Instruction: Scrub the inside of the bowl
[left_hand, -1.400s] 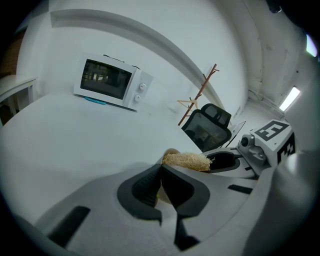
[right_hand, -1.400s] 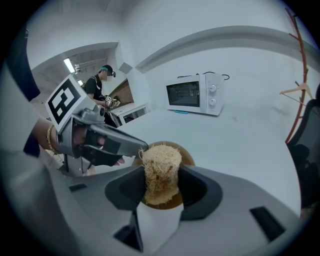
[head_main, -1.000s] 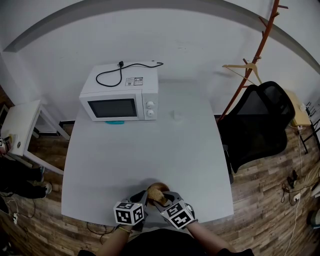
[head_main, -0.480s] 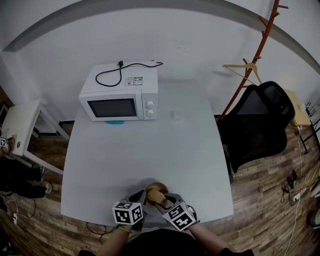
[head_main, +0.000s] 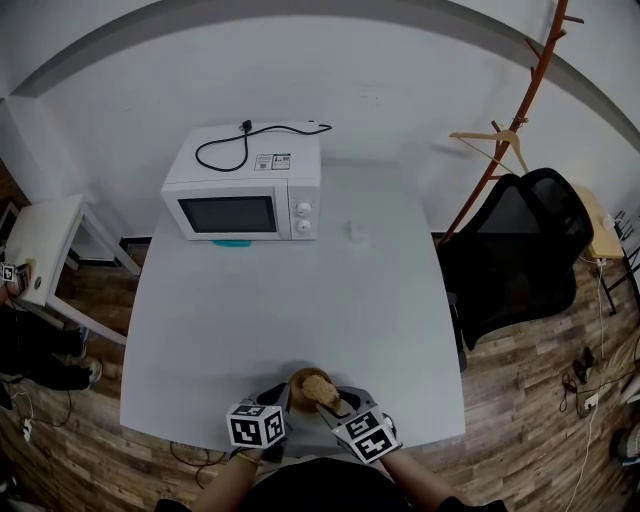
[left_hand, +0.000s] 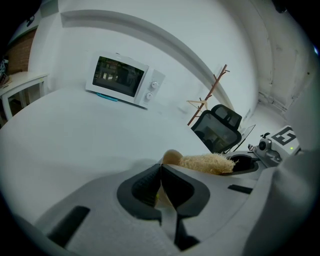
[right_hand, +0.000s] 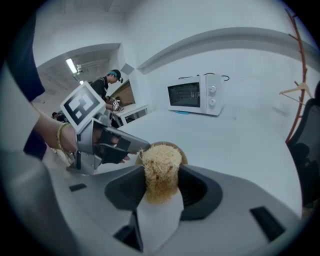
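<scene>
A small tan wooden bowl (head_main: 300, 378) sits at the near edge of the white table (head_main: 290, 300). My left gripper (head_main: 288, 396) is shut on its rim; in the left gripper view the thin rim (left_hand: 159, 194) is pinched between the dark pads, and the bowl (left_hand: 171, 157) rises just beyond them. My right gripper (head_main: 336, 404) is shut on a straw-coloured loofah scrubber (head_main: 319, 388) whose end lies inside the bowl. In the right gripper view the scrubber (right_hand: 161, 170) stands between the jaws, with the bowl's edge (right_hand: 182, 154) behind it and the left gripper (right_hand: 107, 145) beside it.
A white microwave (head_main: 243, 188) with a black cable on top stands at the table's far side, and a small white object (head_main: 355, 232) lies near it. A black office chair (head_main: 520, 250) and a coat rack (head_main: 520, 110) are to the right, a small side table (head_main: 40, 250) to the left.
The scrubber has shifted slightly inside the bowl. Both grippers keep their hold and stay at the table's near edge.
</scene>
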